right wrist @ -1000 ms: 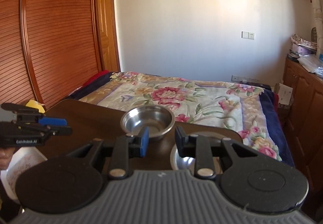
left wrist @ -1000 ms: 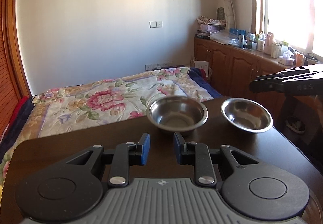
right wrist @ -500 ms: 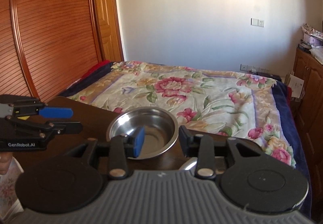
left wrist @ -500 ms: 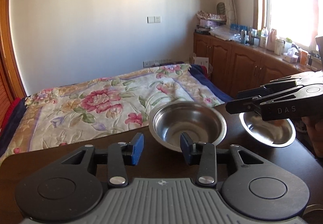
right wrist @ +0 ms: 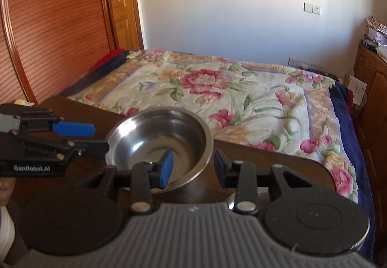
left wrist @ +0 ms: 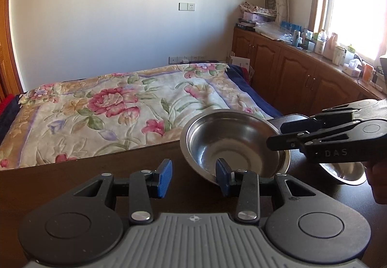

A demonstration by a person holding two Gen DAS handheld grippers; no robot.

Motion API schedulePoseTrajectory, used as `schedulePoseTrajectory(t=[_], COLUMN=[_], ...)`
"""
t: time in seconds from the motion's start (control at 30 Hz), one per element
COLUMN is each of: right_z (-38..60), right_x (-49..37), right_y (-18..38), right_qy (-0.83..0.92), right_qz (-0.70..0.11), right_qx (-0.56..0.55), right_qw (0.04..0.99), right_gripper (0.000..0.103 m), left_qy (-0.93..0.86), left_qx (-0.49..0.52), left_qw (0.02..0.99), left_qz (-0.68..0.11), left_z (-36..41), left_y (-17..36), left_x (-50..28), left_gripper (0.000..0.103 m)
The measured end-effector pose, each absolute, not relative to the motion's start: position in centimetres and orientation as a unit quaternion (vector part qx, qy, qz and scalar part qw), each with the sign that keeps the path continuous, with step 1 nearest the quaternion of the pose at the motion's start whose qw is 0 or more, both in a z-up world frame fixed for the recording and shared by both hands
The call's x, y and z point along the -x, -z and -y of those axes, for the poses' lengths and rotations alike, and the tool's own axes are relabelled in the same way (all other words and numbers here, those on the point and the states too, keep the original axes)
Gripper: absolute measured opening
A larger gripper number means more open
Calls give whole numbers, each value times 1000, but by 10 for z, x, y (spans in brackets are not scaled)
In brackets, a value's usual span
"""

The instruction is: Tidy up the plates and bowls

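A steel bowl (left wrist: pixel 235 144) sits on the dark tabletop (left wrist: pixel 72 178) close to its far edge, with the flowered bed (left wrist: pixel 108 108) beyond. The left gripper (left wrist: pixel 193 178) has its jaws partly open and empty, the right pad against the bowl's near rim, the left pad over bare wood. The right gripper (right wrist: pixel 192 167) likewise stands partly open, straddling the same bowl's rim, gripping nothing. A second steel bowl (left wrist: pixel 346 171) rests toward the tabletop's right edge, largely hidden behind the right gripper.
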State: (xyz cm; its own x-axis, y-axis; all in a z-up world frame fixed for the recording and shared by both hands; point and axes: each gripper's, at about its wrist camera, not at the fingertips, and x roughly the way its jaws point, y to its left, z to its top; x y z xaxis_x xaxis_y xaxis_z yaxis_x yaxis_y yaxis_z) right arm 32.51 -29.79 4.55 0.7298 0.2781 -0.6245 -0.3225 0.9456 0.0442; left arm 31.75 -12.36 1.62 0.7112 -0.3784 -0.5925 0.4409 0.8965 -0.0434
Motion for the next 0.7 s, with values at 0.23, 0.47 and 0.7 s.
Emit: schedulePoseTrajectory(t=[0.23, 0.47, 0.7], right_z=[299, 298, 299], right_x=[-335, -342, -340], right_y=[-41, -37, -38], right_qy=[-161, -162, -165], right_qz=[-350, -371, -376], right_qx=[13, -2, -19], right_qw=[923, 914, 911], right_gripper=[35, 24, 18], left_qy=[228, 233, 226], left_qx=[-35, -16, -17], left_qw=[918, 910, 913], left_qz=[-324, -342, -338], left_z=[127, 124, 120], left_y=[-12, -11, -18], left_x=[-326, -333, -323], left_gripper=[39, 28, 18])
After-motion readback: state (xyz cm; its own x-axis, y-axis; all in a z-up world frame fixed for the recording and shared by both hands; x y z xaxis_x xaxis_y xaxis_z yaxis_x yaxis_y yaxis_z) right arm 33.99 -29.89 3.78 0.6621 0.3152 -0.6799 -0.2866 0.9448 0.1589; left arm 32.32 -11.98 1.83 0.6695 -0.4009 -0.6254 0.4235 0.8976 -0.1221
